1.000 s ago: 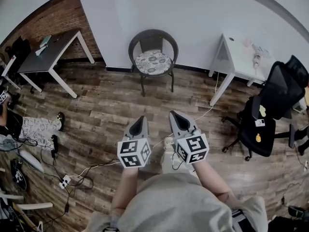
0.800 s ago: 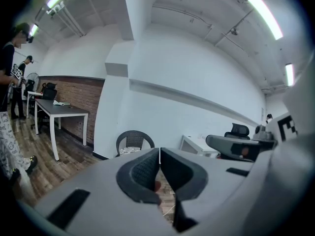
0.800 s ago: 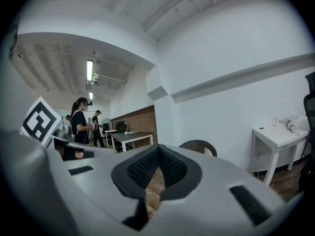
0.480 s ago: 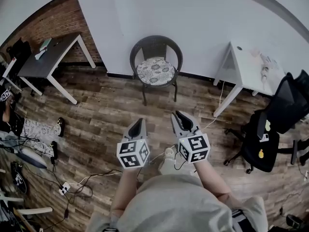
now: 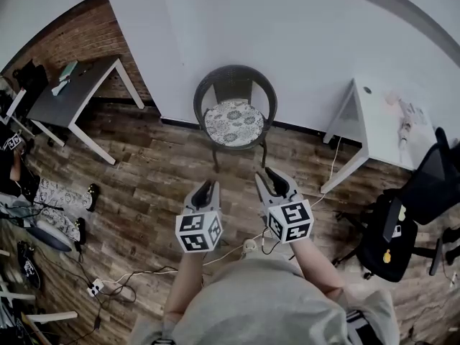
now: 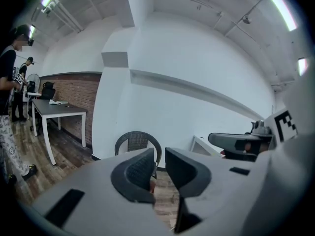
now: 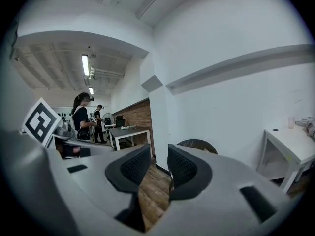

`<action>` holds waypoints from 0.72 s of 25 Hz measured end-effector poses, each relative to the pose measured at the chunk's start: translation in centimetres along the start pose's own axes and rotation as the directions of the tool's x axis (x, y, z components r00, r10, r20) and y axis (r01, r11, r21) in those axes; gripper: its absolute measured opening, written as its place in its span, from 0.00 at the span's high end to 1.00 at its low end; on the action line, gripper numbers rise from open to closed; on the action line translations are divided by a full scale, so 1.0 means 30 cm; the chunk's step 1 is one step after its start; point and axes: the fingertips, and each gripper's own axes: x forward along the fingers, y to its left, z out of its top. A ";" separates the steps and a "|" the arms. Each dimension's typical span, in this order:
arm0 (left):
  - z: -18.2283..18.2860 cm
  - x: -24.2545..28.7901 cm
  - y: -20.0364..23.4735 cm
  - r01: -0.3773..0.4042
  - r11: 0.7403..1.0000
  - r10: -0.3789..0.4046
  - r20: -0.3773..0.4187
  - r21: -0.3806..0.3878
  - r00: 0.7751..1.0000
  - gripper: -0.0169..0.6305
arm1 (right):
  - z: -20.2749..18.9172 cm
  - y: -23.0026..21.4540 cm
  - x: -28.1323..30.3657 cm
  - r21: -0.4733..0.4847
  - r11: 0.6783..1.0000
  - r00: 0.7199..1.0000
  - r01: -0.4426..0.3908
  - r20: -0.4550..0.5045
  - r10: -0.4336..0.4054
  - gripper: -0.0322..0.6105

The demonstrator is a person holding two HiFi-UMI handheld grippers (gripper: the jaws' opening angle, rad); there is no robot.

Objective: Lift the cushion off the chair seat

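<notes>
The cushion point(image 5: 233, 121) lay on the seat of the wicker chair point(image 5: 231, 80), which stood against the white wall. Both grippers hung over the wood floor point(image 5: 144, 171), short of the chair and touching nothing. The left gripper point(image 5: 205, 187) had just been opening its fingers to a narrow gap, and the right gripper point(image 5: 272, 174) to a wider one. Nothing was between either pair.
</notes>
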 end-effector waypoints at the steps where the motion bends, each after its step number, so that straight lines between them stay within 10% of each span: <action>1: 0.014 0.032 0.002 -0.001 1.000 0.001 0.005 0.001 1.000 0.87 | 0.008 -0.025 0.026 -0.004 1.000 1.000 -0.005 0.000 0.005 0.78; 18: 0.109 0.401 0.041 -0.062 0.998 0.062 0.028 -0.016 0.998 0.65 | 0.042 -0.325 0.329 -0.017 0.998 0.998 -0.068 -0.010 0.068 0.68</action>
